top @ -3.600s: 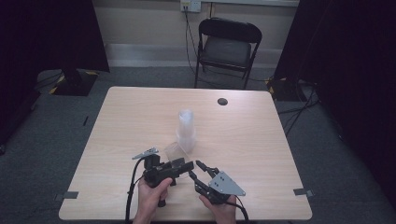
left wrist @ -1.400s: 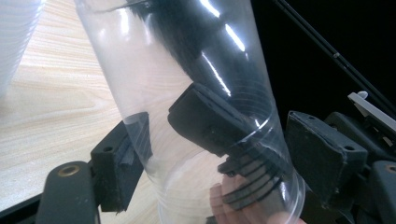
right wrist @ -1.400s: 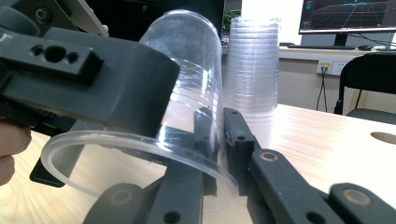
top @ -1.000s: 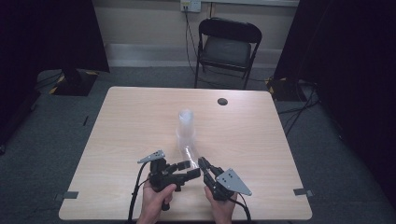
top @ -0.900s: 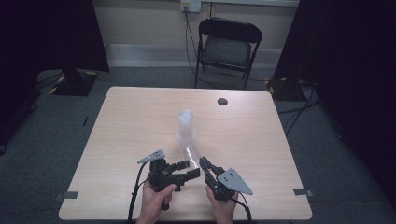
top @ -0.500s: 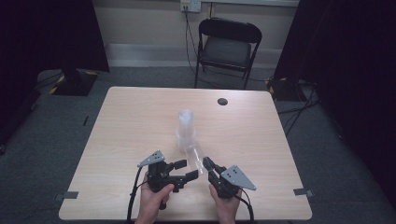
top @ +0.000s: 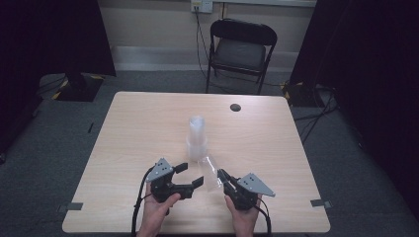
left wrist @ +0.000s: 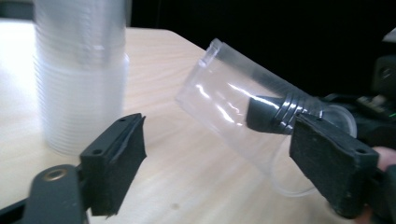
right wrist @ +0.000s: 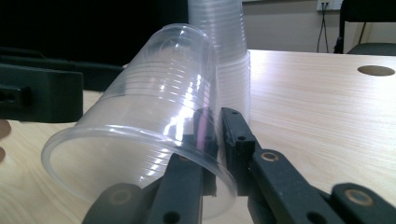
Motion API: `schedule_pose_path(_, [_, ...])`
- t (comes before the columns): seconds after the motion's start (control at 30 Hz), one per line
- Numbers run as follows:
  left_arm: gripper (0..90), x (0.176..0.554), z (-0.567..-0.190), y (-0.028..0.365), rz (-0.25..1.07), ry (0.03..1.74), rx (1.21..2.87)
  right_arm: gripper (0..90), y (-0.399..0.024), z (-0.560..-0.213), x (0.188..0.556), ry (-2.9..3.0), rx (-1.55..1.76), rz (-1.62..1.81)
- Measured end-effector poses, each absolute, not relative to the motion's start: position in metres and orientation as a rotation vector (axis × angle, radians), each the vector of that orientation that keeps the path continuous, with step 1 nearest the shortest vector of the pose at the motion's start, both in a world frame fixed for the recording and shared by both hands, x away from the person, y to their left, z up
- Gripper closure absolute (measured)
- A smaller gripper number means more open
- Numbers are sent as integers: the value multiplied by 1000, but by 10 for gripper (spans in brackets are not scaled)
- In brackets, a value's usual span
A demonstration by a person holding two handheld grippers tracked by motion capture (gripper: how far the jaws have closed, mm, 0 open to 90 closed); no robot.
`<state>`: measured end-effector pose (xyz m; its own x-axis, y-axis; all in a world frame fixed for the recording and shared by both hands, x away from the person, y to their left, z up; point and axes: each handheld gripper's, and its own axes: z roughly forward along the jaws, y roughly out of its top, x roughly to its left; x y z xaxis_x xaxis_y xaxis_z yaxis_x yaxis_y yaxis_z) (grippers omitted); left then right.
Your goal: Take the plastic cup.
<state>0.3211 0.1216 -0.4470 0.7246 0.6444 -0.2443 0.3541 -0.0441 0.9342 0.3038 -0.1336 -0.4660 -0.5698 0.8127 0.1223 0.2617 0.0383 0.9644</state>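
A tall stack of clear plastic cups (top: pixel 197 140) stands upright at the table's middle. Just in front of it a single clear cup (top: pixel 212 173) lies tilted, with my right gripper (top: pixel 222 177) shut on its wall near the rim. In the right gripper view one jaw is inside the cup (right wrist: pixel 154 116) and the other outside. My left gripper (top: pixel 190 175) is to the cup's left. Its jaws have just been opening and now stand wide. In the left gripper view the cup (left wrist: pixel 233 102) hangs ahead between the pads (left wrist: pixel 116 158), which do not touch it.
The light wooden table (top: pixel 148 128) has a dark round cable hole (top: pixel 235 107) at its far right. A black folding chair (top: pixel 242 49) stands beyond the far edge. Dark curtains hang at both sides. The stack (left wrist: pixel 79 70) stands close to the left gripper's left jaw.
The left gripper's jaws have spread wider and stand off the single cup. The right gripper keeps its grip on the cup and has shifted a little towards the near edge.
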Motion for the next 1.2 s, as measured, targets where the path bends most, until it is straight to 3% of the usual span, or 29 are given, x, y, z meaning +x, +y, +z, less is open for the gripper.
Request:
schedule_pose_path(0.1, [162,320,-447,122,354,793,1683,864,-134,-465,304,1879,1093,1576])
schedule_pose_path(0.4, [164,317,-450,125,369,730,1748,871,-134,-461,304,1953,1112,1507])
schedule_pose_path(0.77, [206,316,-457,115,575,651,1888,892,-139,-456,312,2042,1216,1530])
schedule_pose_path(1.2, [237,312,-465,105,689,526,1978,898,-131,-442,319,2201,1245,1447])
